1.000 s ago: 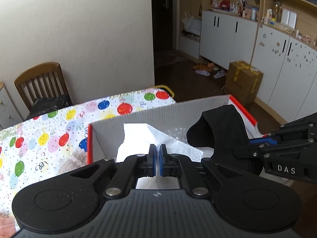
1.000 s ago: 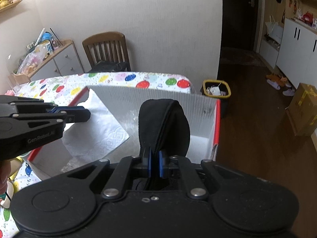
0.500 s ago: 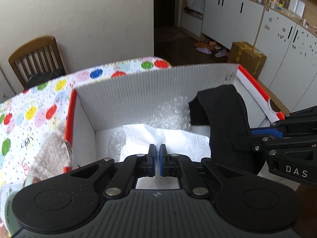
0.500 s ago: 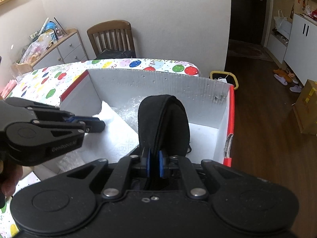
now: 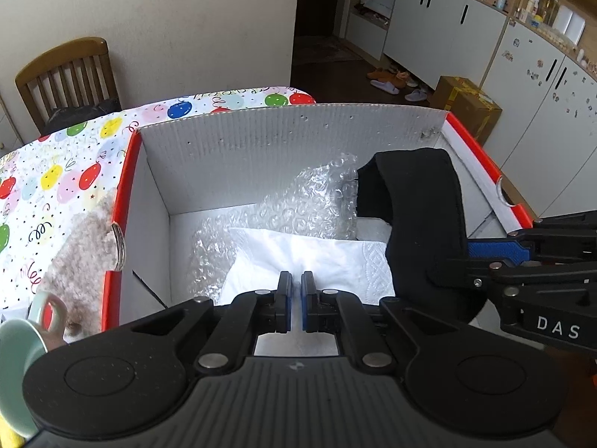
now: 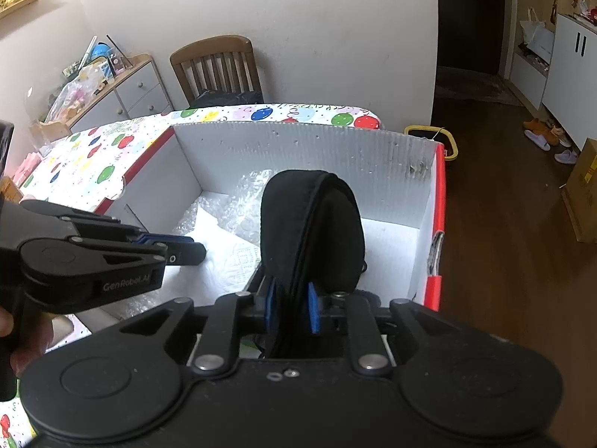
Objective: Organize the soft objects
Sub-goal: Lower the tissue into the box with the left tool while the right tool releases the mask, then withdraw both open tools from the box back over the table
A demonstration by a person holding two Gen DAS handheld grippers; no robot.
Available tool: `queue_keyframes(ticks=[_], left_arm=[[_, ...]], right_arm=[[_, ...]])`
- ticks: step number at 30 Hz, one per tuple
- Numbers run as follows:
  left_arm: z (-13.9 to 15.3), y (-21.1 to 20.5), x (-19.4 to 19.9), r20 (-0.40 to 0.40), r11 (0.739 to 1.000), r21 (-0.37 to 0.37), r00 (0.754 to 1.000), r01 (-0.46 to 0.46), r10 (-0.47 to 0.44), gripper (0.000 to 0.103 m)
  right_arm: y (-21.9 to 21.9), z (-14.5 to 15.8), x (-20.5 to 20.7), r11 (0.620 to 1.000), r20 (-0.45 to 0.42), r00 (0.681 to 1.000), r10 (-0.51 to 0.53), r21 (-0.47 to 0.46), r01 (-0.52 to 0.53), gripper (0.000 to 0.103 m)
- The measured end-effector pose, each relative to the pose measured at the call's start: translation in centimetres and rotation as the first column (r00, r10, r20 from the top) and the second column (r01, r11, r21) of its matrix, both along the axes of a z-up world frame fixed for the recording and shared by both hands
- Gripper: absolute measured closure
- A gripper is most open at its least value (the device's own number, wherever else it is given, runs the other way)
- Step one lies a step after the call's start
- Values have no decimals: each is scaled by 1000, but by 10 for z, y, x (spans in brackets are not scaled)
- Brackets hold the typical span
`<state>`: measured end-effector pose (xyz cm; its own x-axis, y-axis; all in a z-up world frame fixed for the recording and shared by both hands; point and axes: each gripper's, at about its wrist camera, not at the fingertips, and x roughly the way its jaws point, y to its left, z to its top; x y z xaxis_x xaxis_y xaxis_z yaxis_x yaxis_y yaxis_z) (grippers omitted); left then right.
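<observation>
A white box with red rims [image 5: 261, 142] [image 6: 298, 145] stands on the balloon-print table. Inside lie bubble wrap [image 5: 306, 201] and a white paper towel [image 5: 317, 257] [image 6: 224, 246]. My left gripper [image 5: 294, 298] [image 6: 186, 252] is nearly shut on the towel's near edge, low inside the box. My right gripper [image 6: 293, 308] [image 5: 496, 250] holds a folded black soft pad [image 6: 313, 224] [image 5: 421, 216] over the box's right half; its jaws stand a little apart around the pad.
A beige fluffy item [image 5: 82, 254] lies on the table left of the box. A pale green cup [image 5: 26, 339] is at the near left. A wooden chair [image 6: 216, 67] stands behind the table. A cardboard carton [image 5: 462, 108] sits on the floor.
Both grippers have moved down into the box with the towel and the black pad. The right jaws have widened slightly around the pad.
</observation>
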<state>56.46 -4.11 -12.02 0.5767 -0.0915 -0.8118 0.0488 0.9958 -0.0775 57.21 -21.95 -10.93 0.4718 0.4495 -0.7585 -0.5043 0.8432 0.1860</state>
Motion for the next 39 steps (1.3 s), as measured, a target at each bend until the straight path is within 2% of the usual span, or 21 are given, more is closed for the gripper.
queue_keyframes(ticks=[6, 9, 11, 12, 13, 17, 19, 21, 25, 28, 32, 36, 39], left_arm=[[8, -1, -8, 10, 1000, -23, 1000, 0, 0, 97], [12, -2, -12, 11, 999, -31, 1000, -10, 11, 88], [14, -3, -15, 18, 999, -36, 1000, -11, 11, 65], [17, -3, -16, 26, 999, -37, 1000, -11, 12, 57], [19, -4, -19, 36, 999, -39, 999, -12, 13, 44], [31, -5, -28, 67, 999, -49, 998, -16, 19, 43], [37, -6, -34, 85, 999, -48, 996, -12, 16, 43], [44, -6, -41, 100, 999, -47, 995, -11, 15, 43], [59, -6, -59, 139, 999, -46, 990, -10, 16, 43], [70, -6, -72, 171, 999, -34, 985, -5, 11, 36], [84, -3, -91, 202, 999, -46, 979, 1, 8, 34], [95, 1, -111, 229, 999, -37, 973, -4, 13, 30], [102, 8, -127, 251, 999, -49, 968, -7, 19, 28]], right_arm=[[-4, 5, -4, 1000, 9, 1000, -6, 10, 6, 79], [-7, 9, -7, 1000, 17, 1000, -11, 16, 11, 75], [-9, 12, -9, 1000, 30, 999, -15, 20, 15, 72], [-10, 14, -10, 1000, 35, 999, -16, 21, 15, 71], [-11, 15, -11, 1000, 38, 999, -16, 22, 16, 69], [-15, 22, -17, 999, 58, 998, -26, 30, 24, 62], [-17, 26, -21, 999, 70, 997, -26, 35, 24, 52], [-19, 32, -26, 999, 88, 996, -30, 38, 27, 47], [-24, 42, -36, 998, 114, 993, -37, 57, 31, 43], [-26, 51, -45, 997, 132, 991, -39, 65, 30, 40], [-25, 62, -58, 997, 155, 987, -34, 73, 23, 39], [-23, 74, -73, 997, 177, 984, -22, 81, 8, 28], [-20, 82, -86, 996, 194, 981, -17, 89, -1, 25]])
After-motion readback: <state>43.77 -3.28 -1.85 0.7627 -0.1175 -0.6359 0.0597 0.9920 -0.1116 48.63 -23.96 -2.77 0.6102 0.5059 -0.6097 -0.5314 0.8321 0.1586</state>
